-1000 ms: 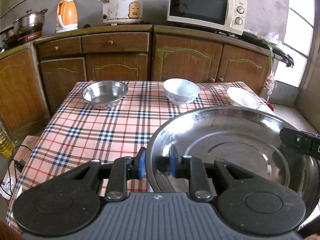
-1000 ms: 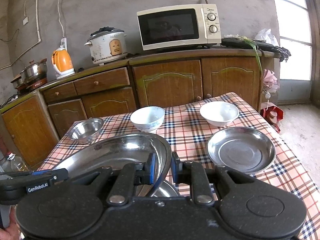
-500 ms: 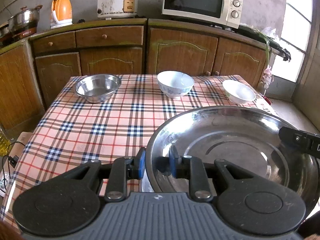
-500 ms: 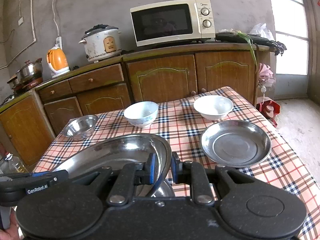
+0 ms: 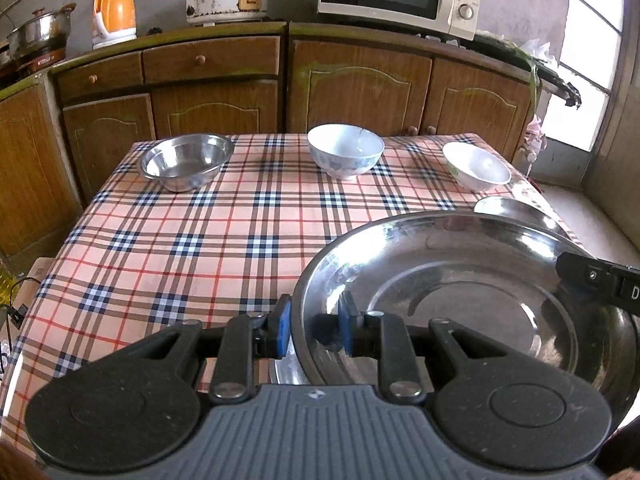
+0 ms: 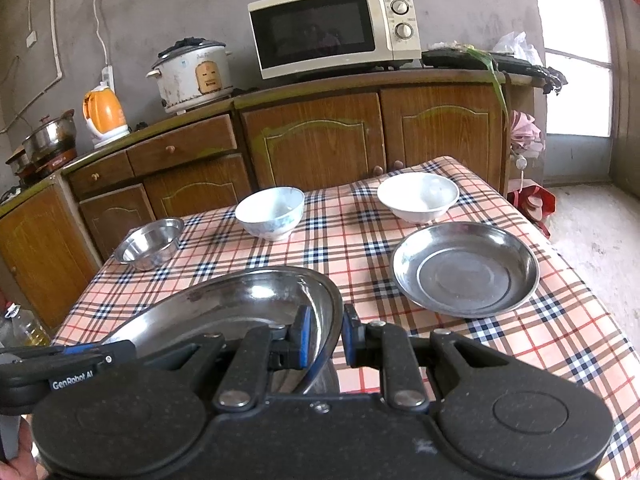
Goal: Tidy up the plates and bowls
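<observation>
Both grippers clamp one empty steel plate (image 5: 460, 300): left gripper (image 5: 314, 330) fingers pinch its near-left rim, right gripper (image 6: 323, 338) fingers its right rim, angled downward above the worktop (image 5: 192, 248).

left gripper (image 5: 313, 328) clamped on steel plate (image 5: 460, 300) rim — checked tablecloth (image 5: 180, 248), three bowls beyond

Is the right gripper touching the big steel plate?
Touching. In the right wrist view the right gripper has its blue pads closed on the rim of the big steel plate, one pad on each side.

plaid tablecloth (image 5: 180, 240), white bowl (image 6: 418, 196), orange kettle (image 5: 114, 14)
</observation>
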Demonstrator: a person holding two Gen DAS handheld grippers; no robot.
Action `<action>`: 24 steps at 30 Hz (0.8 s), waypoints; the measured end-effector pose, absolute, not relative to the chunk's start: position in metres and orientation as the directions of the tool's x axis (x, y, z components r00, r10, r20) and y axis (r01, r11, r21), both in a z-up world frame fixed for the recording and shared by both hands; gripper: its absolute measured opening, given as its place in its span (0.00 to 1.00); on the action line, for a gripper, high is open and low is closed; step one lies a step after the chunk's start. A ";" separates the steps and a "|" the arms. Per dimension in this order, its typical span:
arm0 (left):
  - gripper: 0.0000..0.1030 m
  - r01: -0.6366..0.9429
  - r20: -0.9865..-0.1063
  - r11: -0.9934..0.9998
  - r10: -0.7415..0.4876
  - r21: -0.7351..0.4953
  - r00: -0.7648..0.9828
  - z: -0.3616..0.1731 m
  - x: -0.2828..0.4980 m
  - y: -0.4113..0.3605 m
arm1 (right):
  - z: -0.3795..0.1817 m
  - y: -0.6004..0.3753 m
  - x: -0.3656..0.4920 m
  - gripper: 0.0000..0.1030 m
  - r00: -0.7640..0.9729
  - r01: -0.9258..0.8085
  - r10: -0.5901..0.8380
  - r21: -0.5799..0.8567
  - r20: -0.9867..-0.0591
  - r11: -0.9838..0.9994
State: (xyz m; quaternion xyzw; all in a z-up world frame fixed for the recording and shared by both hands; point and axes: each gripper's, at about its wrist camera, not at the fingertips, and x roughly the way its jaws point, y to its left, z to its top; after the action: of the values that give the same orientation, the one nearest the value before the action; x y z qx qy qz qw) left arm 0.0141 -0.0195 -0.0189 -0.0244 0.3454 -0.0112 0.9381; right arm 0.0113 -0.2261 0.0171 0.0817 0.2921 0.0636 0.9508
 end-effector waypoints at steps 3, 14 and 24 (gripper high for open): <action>0.23 0.001 -0.656 0.999 -0.035 -0.053 0.754 -0.024 0.015 -0.018 | 0.010 -0.223 0.014 0.22 0.812 -0.072 0.166 0.186 -0.560 0.980; 0.24 -0.006 -0.698 0.999 -0.029 -0.047 0.715 -0.049 0.020 -0.013 | -0.017 -0.213 0.024 0.22 0.771 -0.072 0.159 0.163 -0.616 0.984; 0.24 -0.007 -0.731 0.999 -0.023 -0.038 0.682 -0.067 0.026 -0.011 | -0.038 -0.208 0.034 0.22 0.742 -0.072 0.154 0.151 -0.653 0.986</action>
State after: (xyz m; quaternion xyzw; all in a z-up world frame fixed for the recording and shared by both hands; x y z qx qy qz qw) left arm 0.0256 -0.0105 -0.0673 -0.0190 0.3984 -0.0044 0.9170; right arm 0.0336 -0.2083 -0.0376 0.0579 0.3542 0.0605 0.9314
